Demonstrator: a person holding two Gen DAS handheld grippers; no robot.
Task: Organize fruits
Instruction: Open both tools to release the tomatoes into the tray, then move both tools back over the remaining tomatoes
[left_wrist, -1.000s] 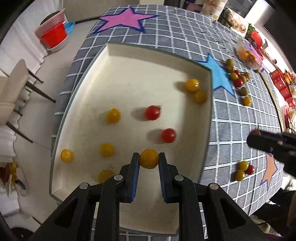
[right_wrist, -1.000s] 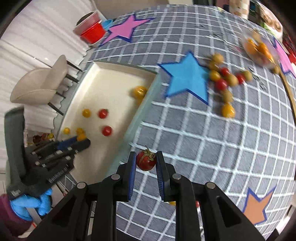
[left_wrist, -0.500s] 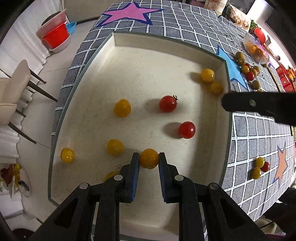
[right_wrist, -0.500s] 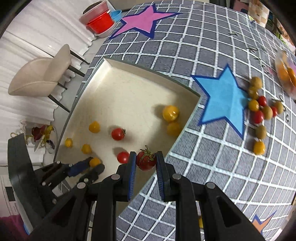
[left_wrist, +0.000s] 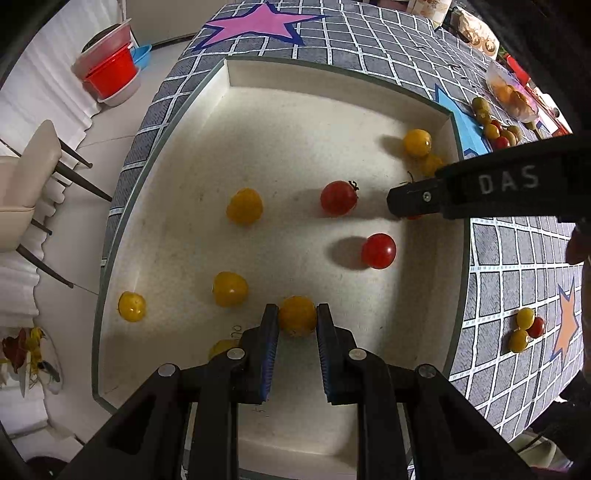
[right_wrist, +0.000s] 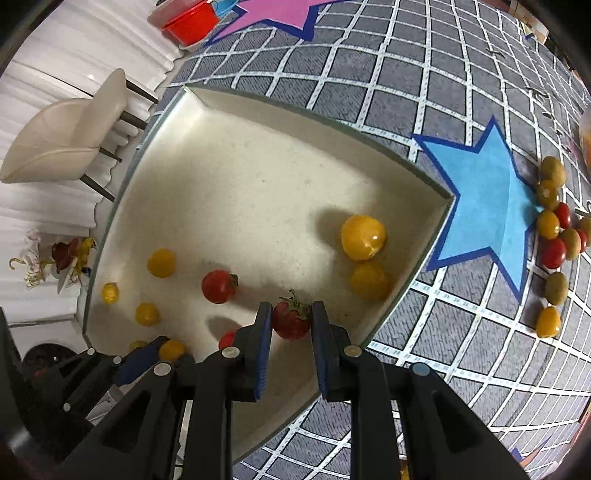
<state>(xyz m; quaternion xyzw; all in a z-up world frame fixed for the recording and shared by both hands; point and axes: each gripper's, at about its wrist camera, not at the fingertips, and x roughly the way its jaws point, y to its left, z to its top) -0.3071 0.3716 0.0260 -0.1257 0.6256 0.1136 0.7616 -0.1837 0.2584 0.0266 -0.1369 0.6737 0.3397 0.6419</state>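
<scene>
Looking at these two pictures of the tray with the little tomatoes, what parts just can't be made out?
- Left wrist view: the right tool covers most of the red tomato it carries; only slivers show.
- Left wrist view: a yellow tomato in the tray is half hidden behind the left tool.
- Right wrist view: a red tomato is partly hidden behind that tool's finger.
- Left wrist view: the clear bag's contents are too small to name.

a home dining room: checked tablecloth (right_wrist: 369, 74) with stars, cream dining chair (right_wrist: 66, 136), pleated curtain (right_wrist: 48, 55).
</scene>
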